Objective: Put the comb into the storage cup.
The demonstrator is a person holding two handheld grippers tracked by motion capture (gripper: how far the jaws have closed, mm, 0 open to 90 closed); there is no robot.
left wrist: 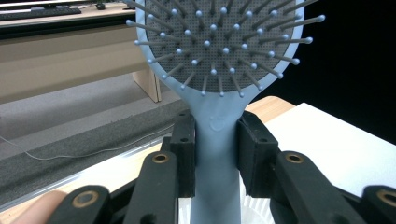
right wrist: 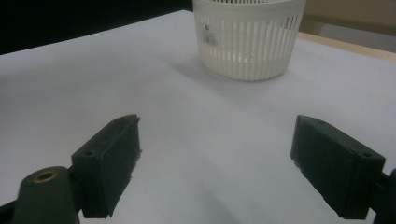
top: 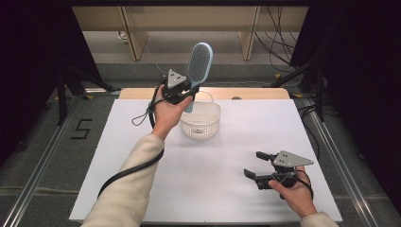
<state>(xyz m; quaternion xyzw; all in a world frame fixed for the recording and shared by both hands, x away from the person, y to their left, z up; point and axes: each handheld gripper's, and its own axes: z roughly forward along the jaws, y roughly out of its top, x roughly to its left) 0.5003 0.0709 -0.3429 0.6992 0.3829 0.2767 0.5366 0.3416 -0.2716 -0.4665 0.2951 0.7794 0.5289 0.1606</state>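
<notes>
Pale-blue plastic paddle hairbrush (top: pixel 199 64) stands upright, bristle head up; our left gripper (left wrist: pixel 215 154) is clenched on its handle directly above the white slotted plastic basket (top: pixel 201 120), so lowering suits. Our right gripper (right wrist: pixel 215 158) waits released, well apart.

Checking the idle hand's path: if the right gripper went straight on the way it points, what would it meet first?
Probably the white basket: the right gripper, jaws open, faces it over bare table. It sits slightly off-centre, so it might be grazed.

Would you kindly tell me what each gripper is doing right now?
Left gripper: shut on the blue hairbrush handle.
Right gripper: open, holding nothing.
</notes>
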